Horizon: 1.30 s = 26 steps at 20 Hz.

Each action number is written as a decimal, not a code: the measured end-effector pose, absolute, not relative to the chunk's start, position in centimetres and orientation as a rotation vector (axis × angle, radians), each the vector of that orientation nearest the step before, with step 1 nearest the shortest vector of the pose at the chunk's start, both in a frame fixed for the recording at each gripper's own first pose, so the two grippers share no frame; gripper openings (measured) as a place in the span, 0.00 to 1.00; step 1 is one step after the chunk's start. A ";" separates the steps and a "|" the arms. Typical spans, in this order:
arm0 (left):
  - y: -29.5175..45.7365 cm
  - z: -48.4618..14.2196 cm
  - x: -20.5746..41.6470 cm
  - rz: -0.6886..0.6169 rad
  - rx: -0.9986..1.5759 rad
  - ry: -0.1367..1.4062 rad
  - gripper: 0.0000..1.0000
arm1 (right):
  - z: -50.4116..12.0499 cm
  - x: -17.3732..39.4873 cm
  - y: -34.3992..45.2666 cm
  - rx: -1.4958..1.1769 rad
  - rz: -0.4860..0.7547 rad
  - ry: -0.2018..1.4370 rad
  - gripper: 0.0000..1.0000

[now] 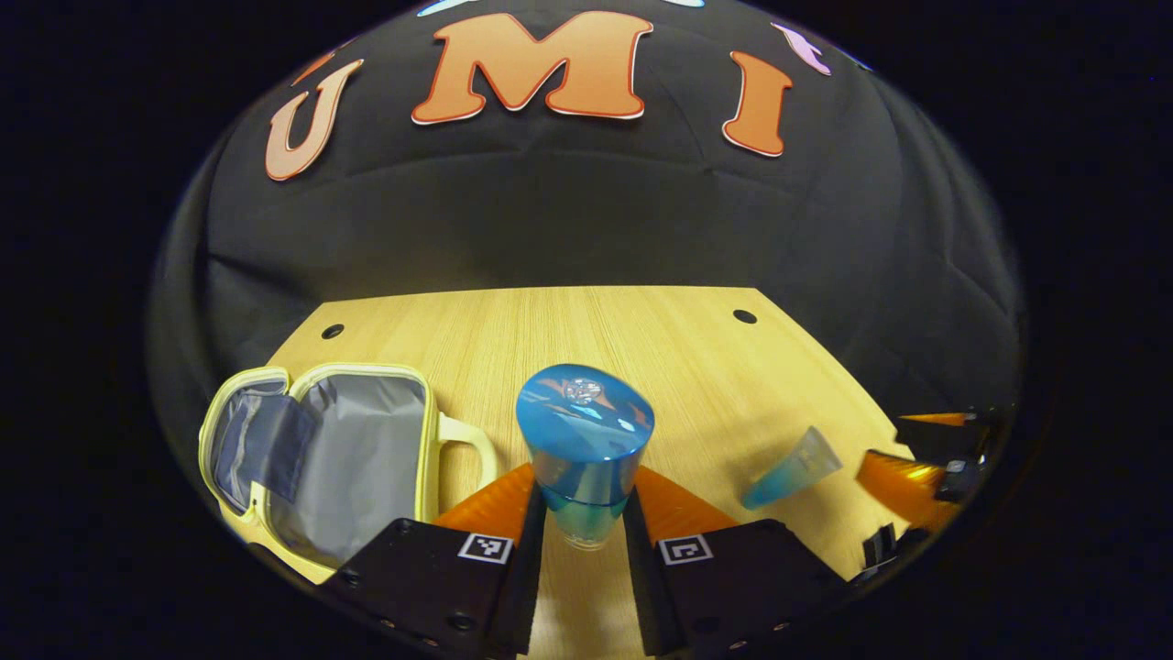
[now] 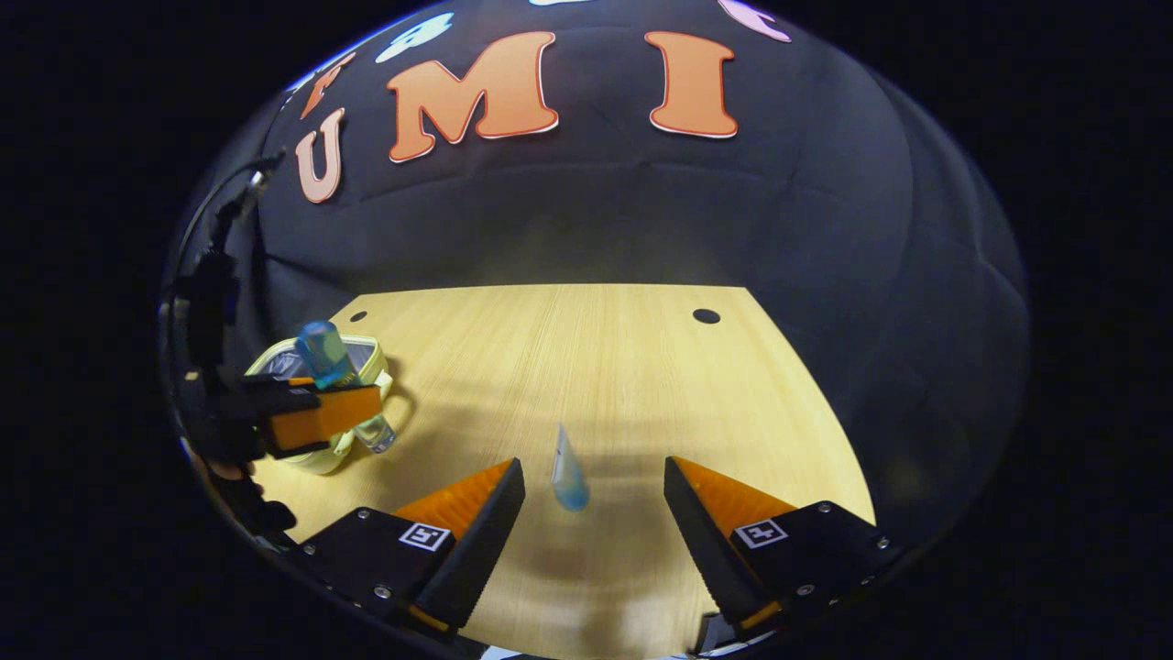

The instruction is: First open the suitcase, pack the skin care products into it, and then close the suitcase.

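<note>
Left gripper view, worktop point(image 1: 586, 339): I see a pale wood surface with two small dark holes near its far edge.
Suitcase point(image 1: 321, 454): a small yellow-trimmed case lying open on the worktop at my left, grey lining showing, handle toward the middle.
Bottle point(image 1: 586, 449): blue-capped with a clear body, upright, near the open suitcase.
Left tongs point(image 1: 585, 536): I have them closed on the bottle, one finger pressing each side of its lower body.
Tube point(image 2: 568, 472): small, blue at one end and clear at the other, lying on the worktop well apart from the suitcase.
Right tongs point(image 2: 594, 500): I see them spread wide, holding nothing, the tube between and just ahead of the fingertips.
</note>
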State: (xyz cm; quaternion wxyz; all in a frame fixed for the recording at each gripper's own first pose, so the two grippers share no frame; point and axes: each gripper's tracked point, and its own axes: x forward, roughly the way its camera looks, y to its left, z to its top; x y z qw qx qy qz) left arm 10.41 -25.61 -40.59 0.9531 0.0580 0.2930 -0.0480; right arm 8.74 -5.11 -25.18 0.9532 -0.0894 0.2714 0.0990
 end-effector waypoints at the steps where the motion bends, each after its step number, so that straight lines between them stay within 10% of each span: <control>1: -25.7 -39.6 9.8 -0.103 0.107 0.598 0.43 | -26.0 9.1 -4.8 -0.195 0.214 0.558 0.97; 9: -23.0 -36.4 4.5 -0.048 0.170 0.588 0.43 | -33.9 12.0 -3.4 -0.287 0.279 0.679 0.90; 17: -19.4 -38.1 2.4 0.039 0.075 0.634 0.43 | -36.5 12.4 -3.3 -0.341 0.297 0.748 0.51; 26: -17.2 -37.1 1.2 0.013 0.071 0.649 0.43 | -34.4 10.7 -1.9 -0.216 0.310 0.868 0.38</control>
